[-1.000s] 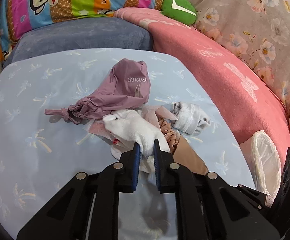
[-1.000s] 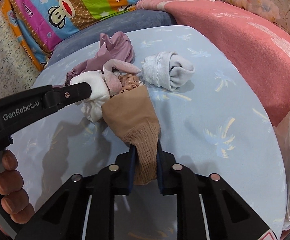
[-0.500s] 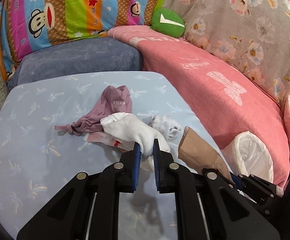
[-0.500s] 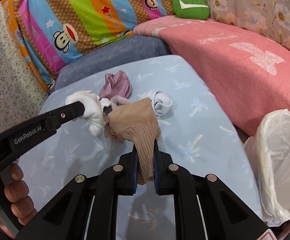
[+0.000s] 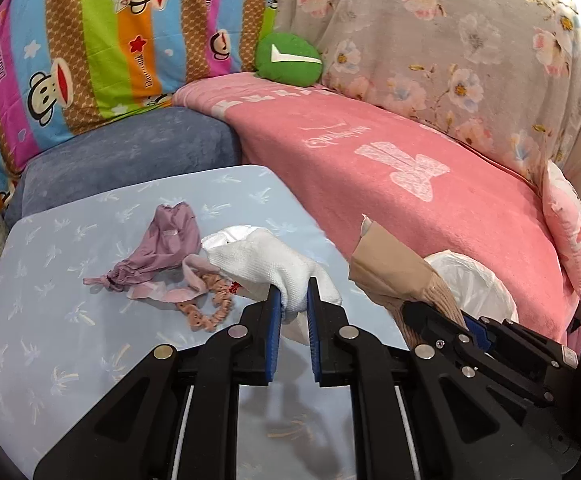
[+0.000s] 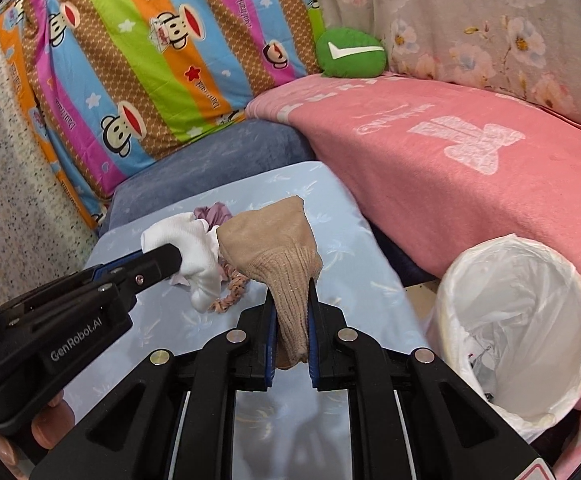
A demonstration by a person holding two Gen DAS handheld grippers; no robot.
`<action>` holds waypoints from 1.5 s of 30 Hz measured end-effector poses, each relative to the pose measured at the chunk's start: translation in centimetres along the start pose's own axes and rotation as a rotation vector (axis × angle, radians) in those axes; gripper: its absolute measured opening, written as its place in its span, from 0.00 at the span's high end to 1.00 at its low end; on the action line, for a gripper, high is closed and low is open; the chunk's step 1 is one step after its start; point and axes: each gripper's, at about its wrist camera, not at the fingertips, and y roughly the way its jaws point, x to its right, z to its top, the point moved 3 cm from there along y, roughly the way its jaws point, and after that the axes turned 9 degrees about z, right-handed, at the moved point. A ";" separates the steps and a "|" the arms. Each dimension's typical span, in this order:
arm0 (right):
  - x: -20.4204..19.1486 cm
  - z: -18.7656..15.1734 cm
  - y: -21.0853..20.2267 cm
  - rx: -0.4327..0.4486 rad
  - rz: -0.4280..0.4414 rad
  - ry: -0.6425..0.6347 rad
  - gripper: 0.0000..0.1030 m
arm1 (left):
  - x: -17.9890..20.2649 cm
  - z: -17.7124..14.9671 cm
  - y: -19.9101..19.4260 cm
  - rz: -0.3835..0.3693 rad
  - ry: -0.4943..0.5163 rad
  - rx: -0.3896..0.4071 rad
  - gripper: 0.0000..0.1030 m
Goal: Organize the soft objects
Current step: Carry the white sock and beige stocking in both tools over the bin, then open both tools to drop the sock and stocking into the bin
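Note:
My left gripper (image 5: 291, 292) is shut on a white sock (image 5: 266, 262), held up above the light blue table (image 5: 70, 340). My right gripper (image 6: 289, 292) is shut on the ribbed cuff of a tan sock (image 6: 274, 240), also lifted. In the left wrist view the tan sock (image 5: 386, 264) hangs at the right beside the right gripper's fingers (image 5: 442, 320). In the right wrist view the white sock (image 6: 188, 248) sits in the left gripper's fingers (image 6: 158, 260). On the table lie a mauve drawstring pouch (image 5: 162, 248), a pale pink cloth (image 5: 186, 280) and a pink scrunchie (image 5: 210, 308).
A white-lined bin (image 6: 518, 320) stands at the right of the table, below the pink blanket (image 6: 470, 152). A grey-blue cushion (image 5: 130, 156), a striped monkey-print pillow (image 5: 90, 40) and a green plush (image 5: 288, 60) lie behind. A hand (image 6: 46, 424) holds the left gripper.
Both grippers rose and pulled back from the pile, lifting the white sock and the tan sock off the table. The bin has come into fuller view at the right.

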 end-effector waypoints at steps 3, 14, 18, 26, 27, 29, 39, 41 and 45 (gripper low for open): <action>0.8 0.2 -1.0 0.018 -0.007 0.015 0.88 | 1.6 -0.1 -0.5 -0.008 0.026 0.004 0.88; 5.5 0.2 -5.6 0.071 -0.063 0.071 0.88 | 7.8 -0.3 -1.6 -0.049 0.122 0.017 0.88; 7.5 0.1 -6.8 0.080 -0.090 0.089 0.88 | 10.0 -0.4 -1.6 -0.064 0.157 0.015 0.88; 12.5 -0.7 -8.5 0.087 -0.143 0.151 0.88 | 14.2 -0.8 -0.8 -0.114 0.215 -0.006 0.88; 13.2 -0.8 -8.7 0.086 -0.151 0.163 0.88 | 14.7 -0.9 -0.6 -0.123 0.220 -0.012 0.88; 13.8 -1.0 -8.8 0.085 -0.158 0.173 0.88 | 15.6 -1.0 -0.4 -0.144 0.230 -0.020 0.88; 18.0 -2.3 -9.3 0.073 -0.207 0.226 0.87 | 19.2 -1.3 0.8 -0.198 0.269 -0.049 0.87; 18.6 -2.4 -9.4 0.075 -0.218 0.236 0.86 | 19.7 -1.5 1.0 -0.210 0.268 -0.056 0.86; 19.3 -2.8 -9.6 0.085 -0.239 0.250 0.80 | 20.0 -1.7 1.4 -0.205 0.260 -0.063 0.67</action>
